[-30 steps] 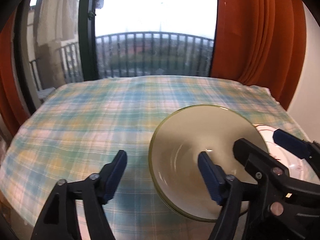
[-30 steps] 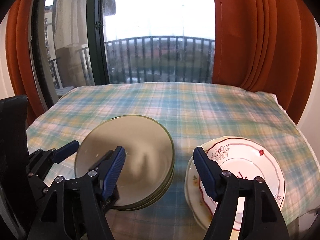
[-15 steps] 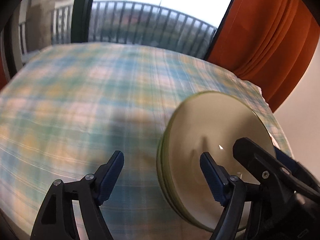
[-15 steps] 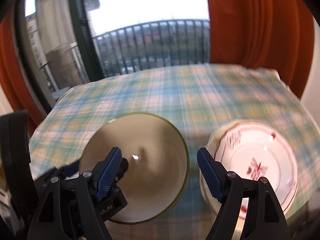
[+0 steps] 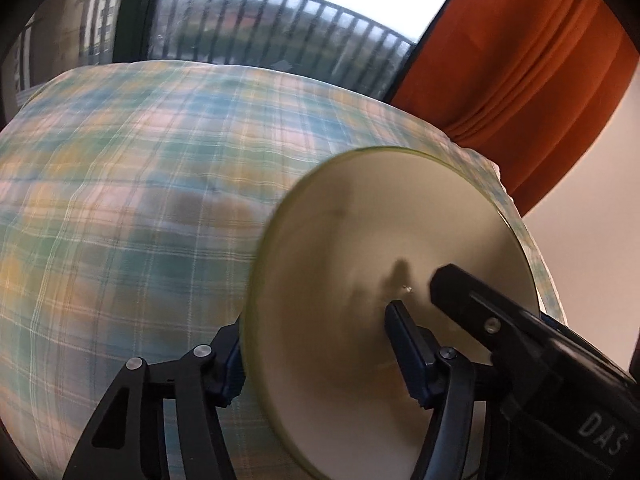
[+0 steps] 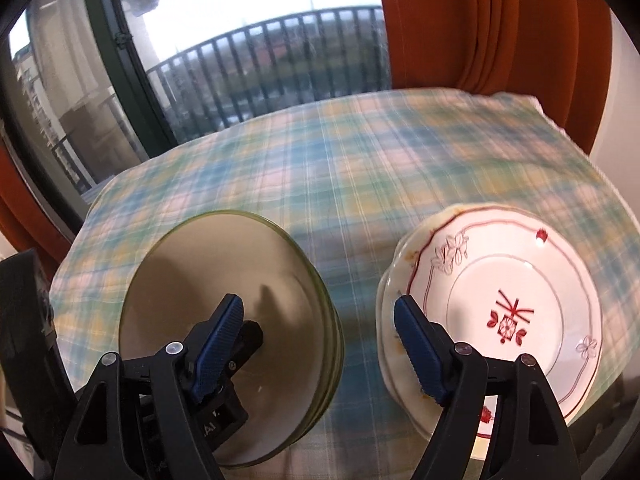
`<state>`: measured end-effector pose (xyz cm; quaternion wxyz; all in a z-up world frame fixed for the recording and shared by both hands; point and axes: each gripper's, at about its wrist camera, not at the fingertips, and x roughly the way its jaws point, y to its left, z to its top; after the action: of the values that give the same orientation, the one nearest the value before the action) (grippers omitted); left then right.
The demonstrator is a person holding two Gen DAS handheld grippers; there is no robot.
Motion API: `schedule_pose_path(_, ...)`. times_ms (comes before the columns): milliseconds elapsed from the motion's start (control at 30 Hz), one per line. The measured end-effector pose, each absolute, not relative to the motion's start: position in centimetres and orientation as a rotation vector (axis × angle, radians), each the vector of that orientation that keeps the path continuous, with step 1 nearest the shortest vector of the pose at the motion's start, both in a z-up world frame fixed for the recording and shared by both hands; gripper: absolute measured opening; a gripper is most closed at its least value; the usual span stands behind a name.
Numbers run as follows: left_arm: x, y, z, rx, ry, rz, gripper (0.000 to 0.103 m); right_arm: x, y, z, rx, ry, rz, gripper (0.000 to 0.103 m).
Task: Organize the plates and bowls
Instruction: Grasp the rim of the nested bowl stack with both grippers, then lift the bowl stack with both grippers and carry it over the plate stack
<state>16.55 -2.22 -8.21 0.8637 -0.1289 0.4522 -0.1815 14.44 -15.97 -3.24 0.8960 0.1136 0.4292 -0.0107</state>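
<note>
A stack of green-rimmed glass bowls (image 6: 236, 292) sits on the plaid tablecloth (image 6: 320, 160) at the near left. In the left wrist view the top bowl (image 5: 380, 260) stands between my left gripper's (image 5: 316, 352) fingers, its near rim across the jaws, one finger outside and one inside. The jaws stand partly open around the rim; contact is unclear. My right gripper (image 6: 320, 332) is open and empty, over the gap between the bowls and a stack of white plates with red floral pattern (image 6: 516, 312) at the near right.
The table's far half is bare plaid cloth (image 5: 140, 160). Orange curtains (image 6: 500, 20) hang at the back right, with a balcony window (image 6: 240, 40) behind. The other gripper's black body (image 5: 540, 340) crosses the bowl at the right.
My left gripper moved forward and right so the bowl rim now lies between its fingers. Both views tilted and moved closer to the dishes. The right gripper stayed open.
</note>
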Motion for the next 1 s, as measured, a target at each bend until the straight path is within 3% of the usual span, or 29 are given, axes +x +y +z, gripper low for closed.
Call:
schedule_pose_path(433, 17.0, -3.0, -7.6, -0.217, 0.987, -0.309, 0.065, 15.9, -17.8, -4.7, 0.376, 0.926, 0.034, 0.080)
schedule_pose_path(667, 16.9, -3.5, -7.1, -0.100, 0.966, -0.231, 0.062, 16.5, -17.5, -5.4, 0.438, 0.991, 0.126, 0.069)
schedule_pose_path(800, 17.0, -4.0, -6.9, -0.049, 0.957, -0.222, 0.060, 16.9, -17.1, -5.6, 0.457, 1.028, 0.157, 0.053)
schedule_pose_path(1000, 17.0, -4.3, -6.8, -0.025, 0.949, -0.231, 0.057, 16.9, -16.7, -5.5, 0.434, 1.042, 0.120, 0.051)
